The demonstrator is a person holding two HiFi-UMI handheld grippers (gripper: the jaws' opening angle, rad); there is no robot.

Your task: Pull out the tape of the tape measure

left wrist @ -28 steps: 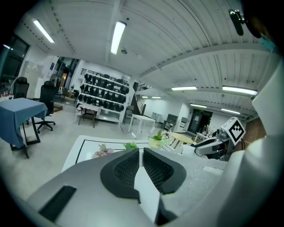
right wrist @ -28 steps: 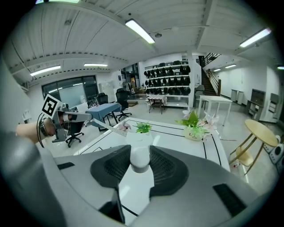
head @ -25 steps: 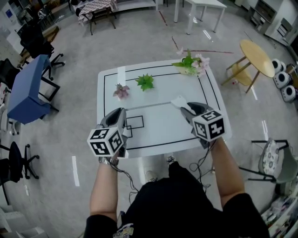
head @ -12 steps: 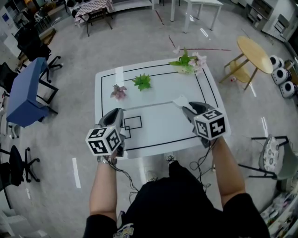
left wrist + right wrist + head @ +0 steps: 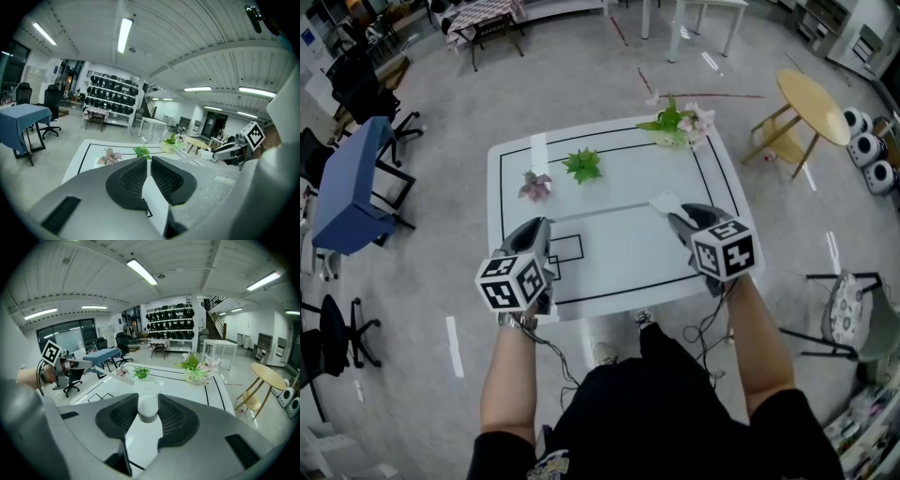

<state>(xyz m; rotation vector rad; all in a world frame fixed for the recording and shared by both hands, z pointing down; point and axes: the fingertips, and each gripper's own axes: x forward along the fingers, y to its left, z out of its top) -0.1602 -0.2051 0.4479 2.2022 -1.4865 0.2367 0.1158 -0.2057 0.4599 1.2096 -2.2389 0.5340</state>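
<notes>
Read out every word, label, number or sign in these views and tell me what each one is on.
No text can be read here.
Marker cubes: black-and-white square patterns only, no letters or numbers.
Tape: its markings are too small to read.
White flower pot: dark print, too blurred to read.

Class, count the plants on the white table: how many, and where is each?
3. A pink plant sits at the far left, a green plant just right of it, and a flowering pot at the far right corner. None appears hidden.
</notes>
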